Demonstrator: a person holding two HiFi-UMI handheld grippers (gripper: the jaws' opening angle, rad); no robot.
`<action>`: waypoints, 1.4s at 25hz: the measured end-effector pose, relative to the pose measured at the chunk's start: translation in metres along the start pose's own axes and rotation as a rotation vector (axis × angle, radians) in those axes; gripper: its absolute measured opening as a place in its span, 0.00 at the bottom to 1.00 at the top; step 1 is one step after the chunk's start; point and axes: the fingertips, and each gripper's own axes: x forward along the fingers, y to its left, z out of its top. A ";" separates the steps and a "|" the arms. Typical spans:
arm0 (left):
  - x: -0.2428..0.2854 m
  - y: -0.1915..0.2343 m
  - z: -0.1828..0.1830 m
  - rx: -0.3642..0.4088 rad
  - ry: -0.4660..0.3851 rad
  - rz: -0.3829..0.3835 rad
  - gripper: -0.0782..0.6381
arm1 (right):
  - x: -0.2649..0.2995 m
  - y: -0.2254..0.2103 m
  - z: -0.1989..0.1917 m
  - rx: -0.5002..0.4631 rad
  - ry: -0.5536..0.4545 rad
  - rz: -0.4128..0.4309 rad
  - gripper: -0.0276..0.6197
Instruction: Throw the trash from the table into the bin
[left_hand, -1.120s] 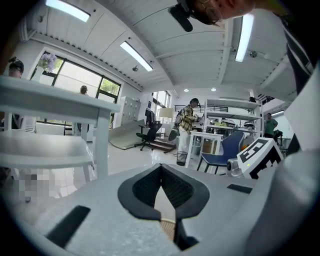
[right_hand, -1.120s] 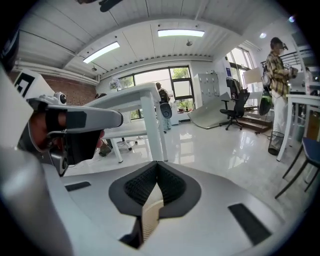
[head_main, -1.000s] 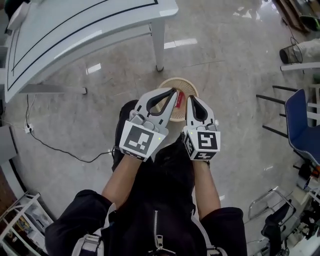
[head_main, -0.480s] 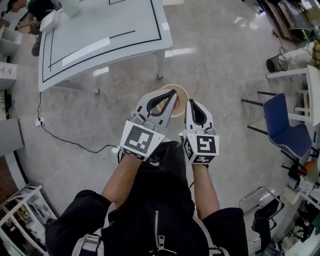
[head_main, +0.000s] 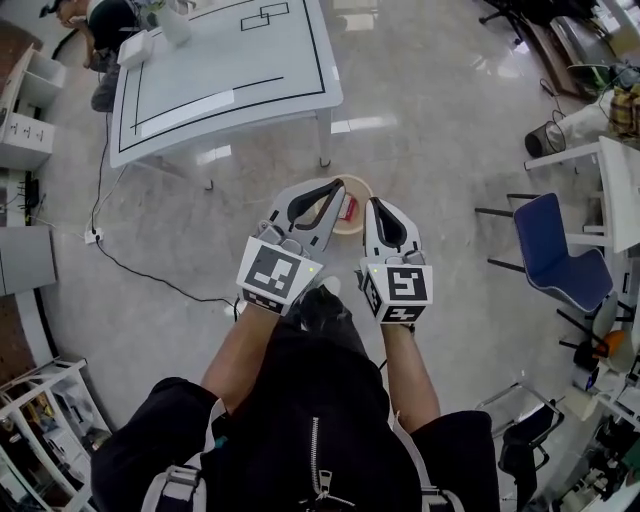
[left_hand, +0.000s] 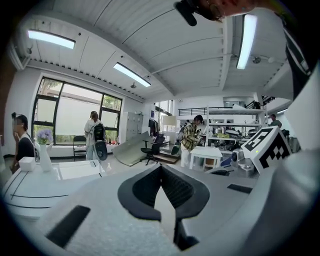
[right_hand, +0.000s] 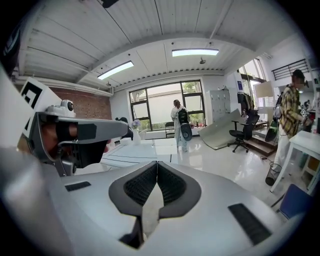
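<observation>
Left tongs (head_main: 336, 188) and right tongs (head_main: 371, 204) were both closed tight, nothing in them, up above round beige bin (head_main: 362, 186) on floor. Small red trash piece (head_main: 348, 208) sat inside bin. Drop step looked done imo; next move: back to white black-lined bench (head_main: 220, 70), check for leftovers.

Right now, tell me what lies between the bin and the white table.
Nothing: the head view shows only bare floor between the bin and the table.

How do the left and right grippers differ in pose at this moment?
In the head view the left gripper slants toward the right, its tip overlapping the bin; the right gripper points straight ahead, at the bin's right edge. Both are shut and empty.
</observation>
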 end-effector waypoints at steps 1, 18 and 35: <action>-0.006 -0.002 0.002 0.006 0.003 0.008 0.12 | -0.005 0.003 0.004 0.004 -0.008 0.008 0.06; -0.106 0.057 0.010 0.050 -0.031 0.064 0.12 | -0.010 0.131 0.044 -0.017 -0.112 0.082 0.06; -0.234 0.134 -0.005 0.037 -0.074 0.103 0.12 | -0.009 0.288 0.042 -0.058 -0.152 0.138 0.05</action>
